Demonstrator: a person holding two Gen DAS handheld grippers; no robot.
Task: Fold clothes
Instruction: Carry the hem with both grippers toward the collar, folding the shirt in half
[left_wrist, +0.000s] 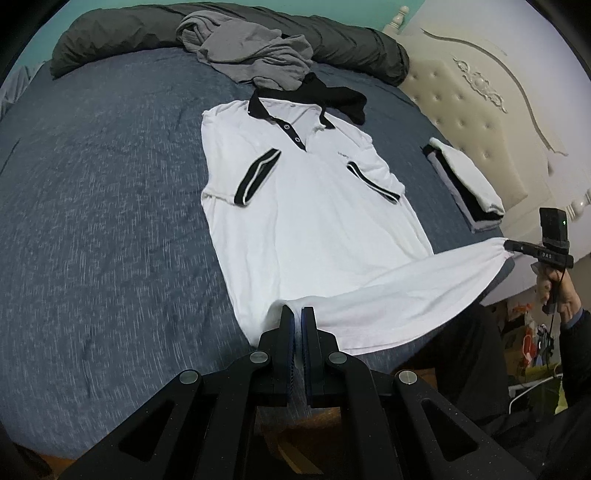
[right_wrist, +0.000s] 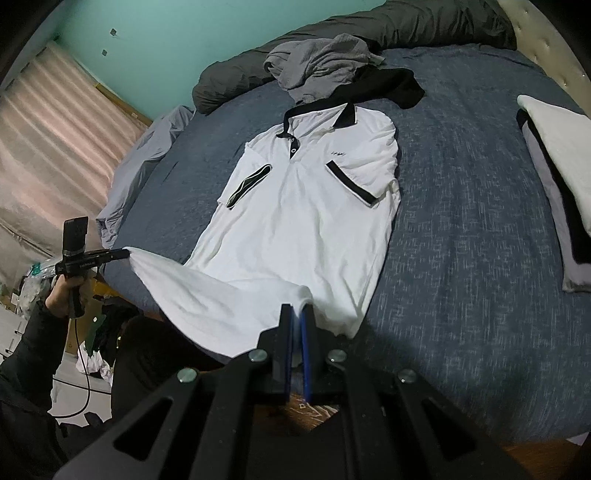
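A big bed (left_wrist: 110, 221) fills most of the room. It has a dark blue speckled cover. A long dark grey rolled blanket (left_wrist: 351, 40) lies along the far side of the bed, next to the wall. The wall (right_wrist: 166, 40) is a soft green colour. At one end of the bed stands a cream padded headboard (left_wrist: 480, 122) with buttons, a curly carved pattern and little round posts. A pink striped curtain (right_wrist: 48, 140) hangs by the green wall. Down beside the bed, the floor (right_wrist: 70, 387) looks pale and has a messy pile of bags and small things on it.
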